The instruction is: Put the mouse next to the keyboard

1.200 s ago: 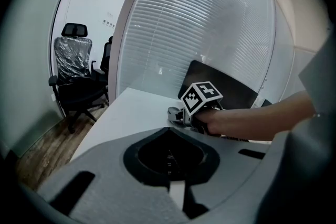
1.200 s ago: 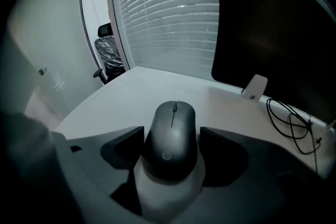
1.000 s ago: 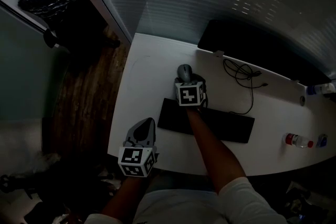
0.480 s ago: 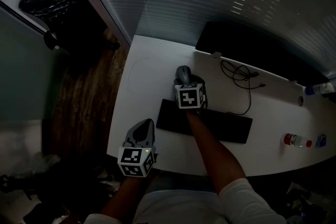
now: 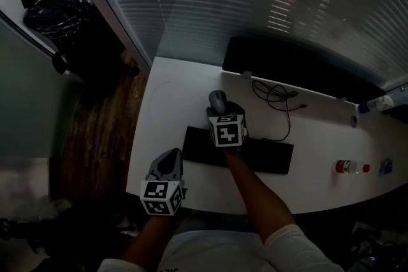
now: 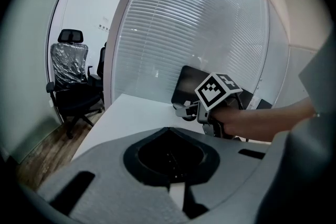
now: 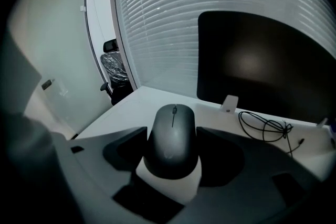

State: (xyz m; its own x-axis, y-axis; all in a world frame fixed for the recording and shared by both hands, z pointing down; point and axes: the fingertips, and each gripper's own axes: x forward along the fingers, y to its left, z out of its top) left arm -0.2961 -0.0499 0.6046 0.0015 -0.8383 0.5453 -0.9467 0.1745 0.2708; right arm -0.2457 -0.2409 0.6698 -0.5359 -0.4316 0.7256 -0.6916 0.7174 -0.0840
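A dark grey mouse [image 7: 172,136] fills the gap between my right gripper's [image 7: 173,150] jaws, and both jaws lie against its sides. In the head view the mouse [image 5: 217,99] sits just beyond the far edge of the black keyboard [image 5: 255,155], toward its left end, over the white table [image 5: 172,92]. My right gripper [image 5: 221,109] reaches across the keyboard to it. My left gripper [image 5: 171,157] hangs at the table's front left edge, left of the keyboard. Its jaws meet at the tips [image 6: 168,131] with nothing in them.
A dark monitor [image 5: 299,70] stands along the table's back edge, with a coiled black cable [image 5: 271,93] in front of it. A water bottle [image 5: 350,167] lies at the right. An office chair [image 5: 54,6] stands on the wooden floor to the left.
The head view has tilted, so the table sits lower in the picture. My right gripper keeps the mouse between its jaws. The left gripper stays by the front edge.
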